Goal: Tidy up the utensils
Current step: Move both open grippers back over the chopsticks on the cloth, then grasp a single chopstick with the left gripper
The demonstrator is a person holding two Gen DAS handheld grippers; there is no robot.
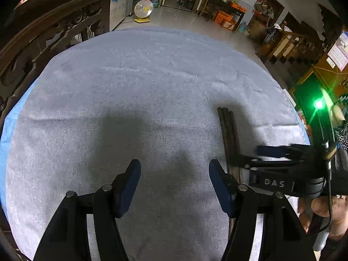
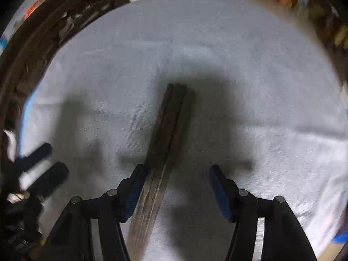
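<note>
Right wrist view: the right gripper (image 2: 175, 187) points steeply down over a bundle of dark chopsticks (image 2: 167, 128) lying on the grey cloth (image 2: 239, 65) that covers the bench. Its jaws stand wide; the bundle passes between them, close against the left pad, not clamped. Left wrist view: the left gripper (image 1: 175, 182) hangs wide and empty over bare cloth, the chopsticks just to its right.

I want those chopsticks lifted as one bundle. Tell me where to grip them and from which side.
Grip the chopsticks across the dark upper half, coming straight down from above with the jaws either side. They lie flat, bunched side by side on the cloth, so a crosswise pinch should gather them.
</note>
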